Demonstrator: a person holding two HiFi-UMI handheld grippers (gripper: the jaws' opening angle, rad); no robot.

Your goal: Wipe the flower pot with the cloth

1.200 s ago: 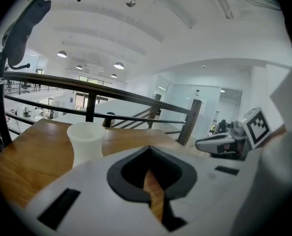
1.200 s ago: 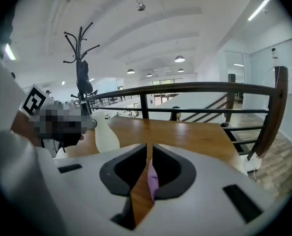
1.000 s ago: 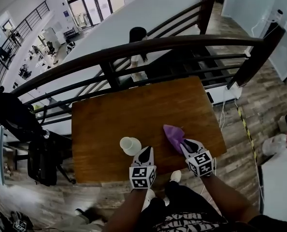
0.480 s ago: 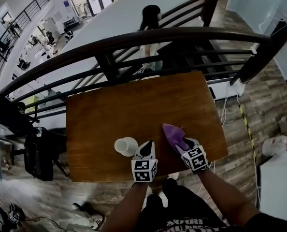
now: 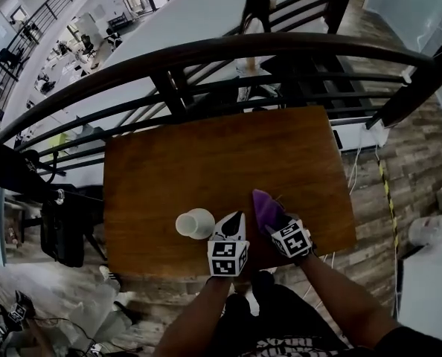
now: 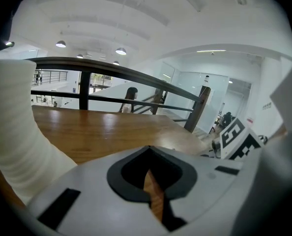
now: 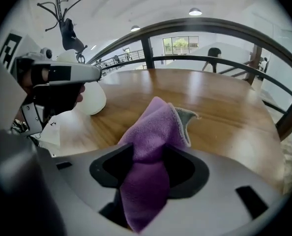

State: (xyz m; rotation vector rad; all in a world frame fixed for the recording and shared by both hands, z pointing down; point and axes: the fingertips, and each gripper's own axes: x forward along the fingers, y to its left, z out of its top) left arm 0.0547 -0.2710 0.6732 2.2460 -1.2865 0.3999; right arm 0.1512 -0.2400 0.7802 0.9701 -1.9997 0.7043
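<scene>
Upper level of an open office building; a dark railing [image 5: 228, 47] overlooks desks and chairs [image 5: 94, 39] below; glass partitions [image 6: 210, 92] stand behind.

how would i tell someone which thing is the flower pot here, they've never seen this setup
Find the brown wooden table beside the dark railing and look along its near edge. The flower pot is the small white round pot with ribbed sides, standing just left of the left gripper. It is the only white vessel on the table; the only other item there is a purple cloth farther right.
</scene>
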